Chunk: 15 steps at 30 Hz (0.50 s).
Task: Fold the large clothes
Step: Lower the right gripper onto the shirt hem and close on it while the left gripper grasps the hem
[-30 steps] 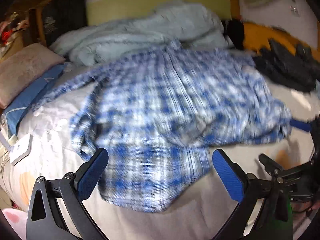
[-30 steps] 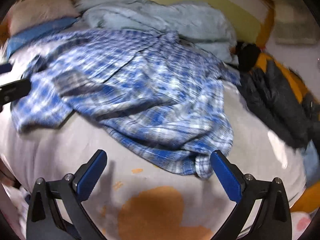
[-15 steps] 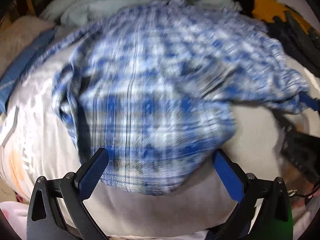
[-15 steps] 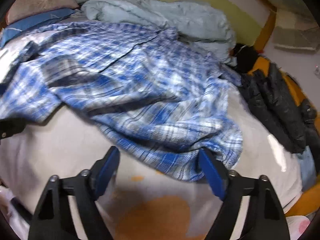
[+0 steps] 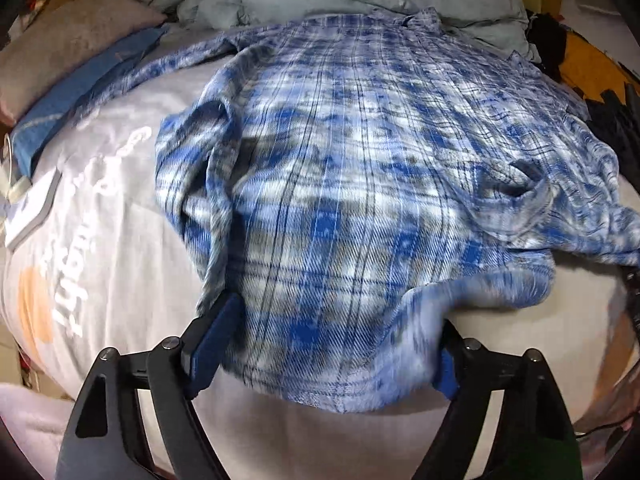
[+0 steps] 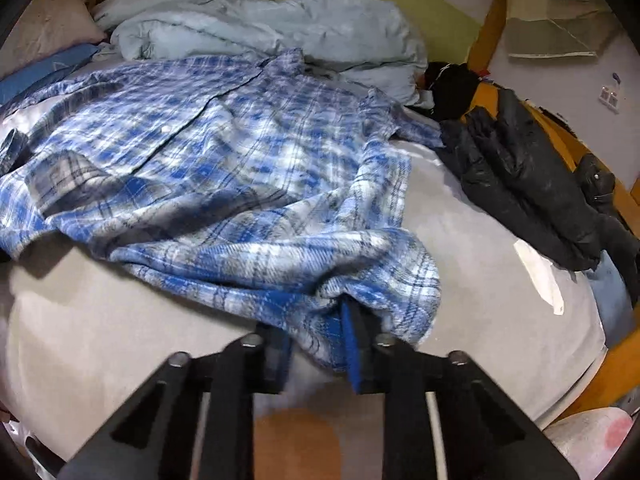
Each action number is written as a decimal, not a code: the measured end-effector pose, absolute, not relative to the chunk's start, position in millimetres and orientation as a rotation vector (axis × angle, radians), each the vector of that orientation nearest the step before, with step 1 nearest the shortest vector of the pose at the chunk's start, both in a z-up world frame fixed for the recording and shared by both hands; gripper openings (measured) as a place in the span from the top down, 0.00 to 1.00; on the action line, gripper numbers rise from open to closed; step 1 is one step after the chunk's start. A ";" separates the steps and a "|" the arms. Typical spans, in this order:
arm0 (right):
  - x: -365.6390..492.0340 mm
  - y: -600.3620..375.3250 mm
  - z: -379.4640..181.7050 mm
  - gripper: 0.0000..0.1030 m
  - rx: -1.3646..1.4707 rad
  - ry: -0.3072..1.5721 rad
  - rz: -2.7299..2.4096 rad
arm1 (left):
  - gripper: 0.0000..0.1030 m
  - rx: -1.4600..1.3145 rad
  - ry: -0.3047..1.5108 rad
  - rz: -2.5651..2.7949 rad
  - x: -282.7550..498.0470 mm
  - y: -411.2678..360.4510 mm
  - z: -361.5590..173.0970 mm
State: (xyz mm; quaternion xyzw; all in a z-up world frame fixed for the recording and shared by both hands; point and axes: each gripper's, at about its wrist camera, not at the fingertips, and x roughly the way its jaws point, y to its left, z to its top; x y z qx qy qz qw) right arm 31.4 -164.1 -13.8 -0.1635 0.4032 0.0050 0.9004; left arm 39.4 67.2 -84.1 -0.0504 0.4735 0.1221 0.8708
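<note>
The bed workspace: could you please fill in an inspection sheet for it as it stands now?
Surface: bed sheet, grey with orange patches, wrinkled.
Job's things: plaid shirt spread out and rumpled, hem nearest the grippers.
Clutter: pale blue duvet bunched behind the shirt; dark jacket at the right; pillow at the left.
Grippers: left gripper has just been closing, hem between its fingers; right gripper has just been closing, pinching a hem fold.
Cables: nothing seen clearly.
Surroundings: wooden bed frame, wall.

Both wrist views look steeply down, close over the shared plaid shirt (image 5: 340,184), slightly blurred.
</note>
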 end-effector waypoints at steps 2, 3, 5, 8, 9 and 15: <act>26.2 -162.6 -9.6 0.90 -0.344 0.790 0.005 | 0.62 -0.092 0.954 0.243 40.5 63.5 -79.4; 25.5 -161.9 -7.8 0.92 -0.346 0.781 0.004 | 0.71 -0.061 0.942 0.240 42.0 59.4 -76.8; 26.4 -163.6 -4.6 0.95 -0.323 0.782 0.005 | 0.99 0.002 0.910 0.263 44.0 51.3 -69.3; 32.6 -165.1 10.0 0.97 -0.298 0.780 0.030 | 0.99 0.016 0.848 0.228 42.5 44.1 -45.6; 35.8 -164.4 17.8 0.97 -0.304 0.770 0.044 | 0.99 0.037 0.821 0.215 44.6 41.0 -36.2; 84.7 -164.4 70.2 0.97 -0.230 0.737 0.121 | 0.99 0.160 0.718 0.231 94.7 35.2 27.4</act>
